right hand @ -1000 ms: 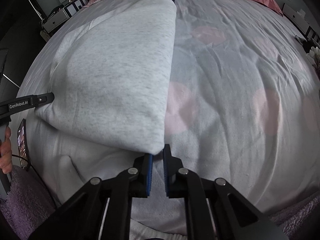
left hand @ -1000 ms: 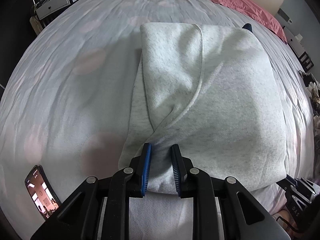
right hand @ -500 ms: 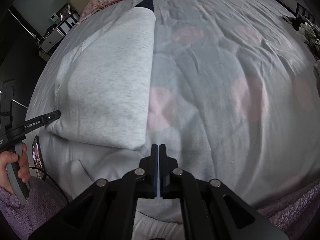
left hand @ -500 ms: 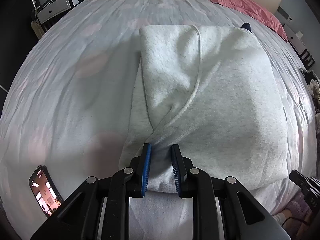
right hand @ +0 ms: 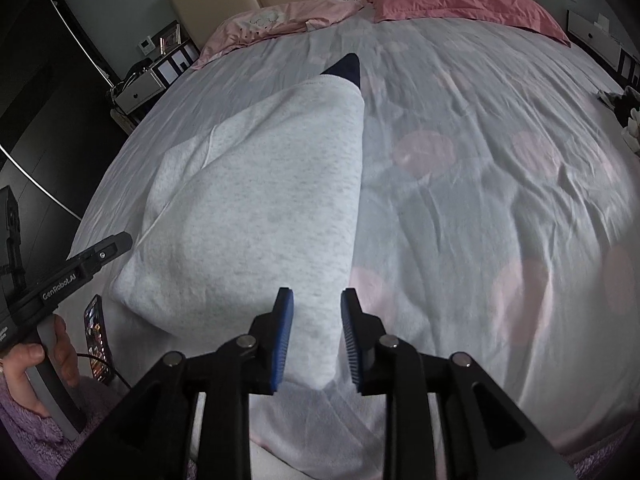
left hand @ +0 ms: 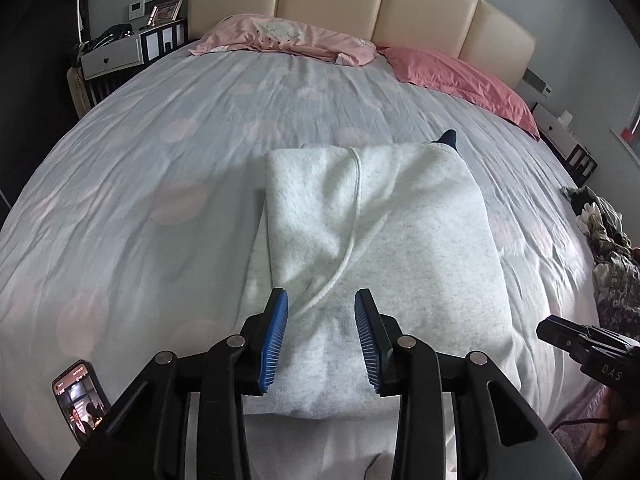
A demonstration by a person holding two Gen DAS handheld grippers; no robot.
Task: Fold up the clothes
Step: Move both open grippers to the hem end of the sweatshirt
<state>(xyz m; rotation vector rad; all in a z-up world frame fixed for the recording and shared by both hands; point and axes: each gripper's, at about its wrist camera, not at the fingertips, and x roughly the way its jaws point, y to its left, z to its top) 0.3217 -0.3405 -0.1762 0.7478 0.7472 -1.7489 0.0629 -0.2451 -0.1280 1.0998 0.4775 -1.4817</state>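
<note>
A light grey sweatshirt (left hand: 384, 240) lies folded into a rectangle on the bed, with a white drawstring (left hand: 352, 236) across its top and a dark navy tip (left hand: 447, 137) poking out at its far edge. My left gripper (left hand: 321, 336) is open and empty, just above the garment's near edge. My right gripper (right hand: 316, 338) is open and empty over the garment's near right corner (right hand: 320, 344). The sweatshirt also shows in the right wrist view (right hand: 260, 216), where the left gripper (right hand: 92, 264) is at its left side.
The bed sheet (left hand: 160, 168) is pale grey with pink dots. Pink pillows (left hand: 460, 76) lie at the headboard. A phone (left hand: 82, 400) lies at the bed's near left edge. A nightstand (left hand: 120, 52) stands at the far left. A dark patterned cloth pile (left hand: 608, 236) lies at right.
Both grippers opened and let go of the sweatshirt, then drew back and tilted up. The garment now lies flat on the bed.
</note>
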